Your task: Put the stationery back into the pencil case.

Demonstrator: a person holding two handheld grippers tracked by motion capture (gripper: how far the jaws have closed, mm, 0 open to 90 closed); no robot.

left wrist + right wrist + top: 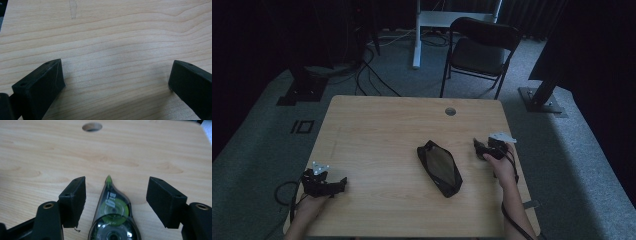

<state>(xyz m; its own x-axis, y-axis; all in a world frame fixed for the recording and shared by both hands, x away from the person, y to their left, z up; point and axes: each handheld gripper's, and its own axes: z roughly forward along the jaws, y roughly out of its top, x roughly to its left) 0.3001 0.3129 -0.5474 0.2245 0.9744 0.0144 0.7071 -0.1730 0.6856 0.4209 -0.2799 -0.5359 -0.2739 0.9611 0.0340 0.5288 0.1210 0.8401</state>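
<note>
A translucent correction tape dispenser (113,212) with green reels lies flat on the wooden table (377,130), its green tip pointing away. My right gripper (116,195) is open, one jaw on either side of the dispenser with a gap to each. In the high view the right gripper (476,144) sits near the table's right edge. A black zipped pencil case (439,168) lies at the table's middle, just left of it. My left gripper (343,182) rests at the front left, open over bare wood (116,77) with nothing between its jaws.
A round cable hole (450,111) sits near the table's far edge, also ahead of the right gripper (92,126). A black folding chair (482,47) stands beyond the table. Cables lie on the floor at the back left.
</note>
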